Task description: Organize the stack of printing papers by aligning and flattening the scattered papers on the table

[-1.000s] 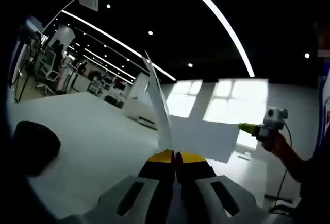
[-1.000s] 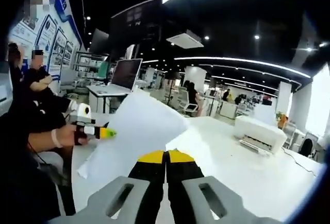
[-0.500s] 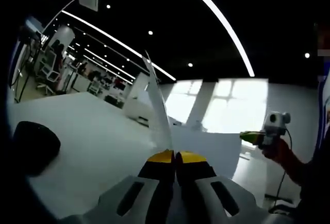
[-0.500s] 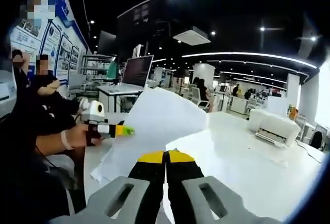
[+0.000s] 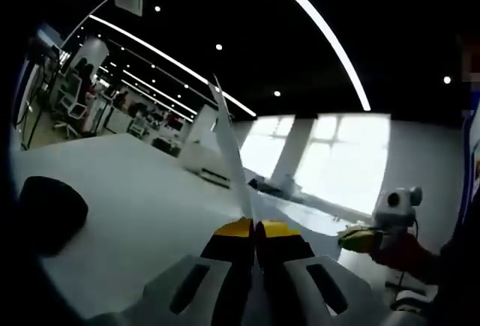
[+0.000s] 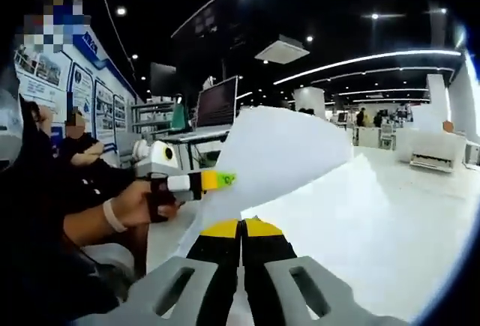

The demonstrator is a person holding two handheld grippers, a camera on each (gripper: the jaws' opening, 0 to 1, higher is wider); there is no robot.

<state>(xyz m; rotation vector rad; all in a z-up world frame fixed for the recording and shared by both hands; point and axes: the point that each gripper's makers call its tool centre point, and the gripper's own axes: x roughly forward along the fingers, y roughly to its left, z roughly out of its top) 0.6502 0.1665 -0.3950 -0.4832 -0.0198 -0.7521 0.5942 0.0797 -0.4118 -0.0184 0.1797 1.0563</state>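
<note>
Bench [image 5: 135, 191], wide and white, under both claws. Dark round lump [image 5: 46, 213] sits on bench at far left of left gripper view. Left claw [image 5: 255, 230], yellow-tipped, pinched shut on thin white paper sheet [image 5: 231, 154], which stands up edge-on above bench. Right claw [image 6: 241, 228] also pinched shut on same white sheet [image 6: 277, 154], held up in air, curling wide. White printer [image 6: 439, 152] on bench at far right of right gripper view.
</note>
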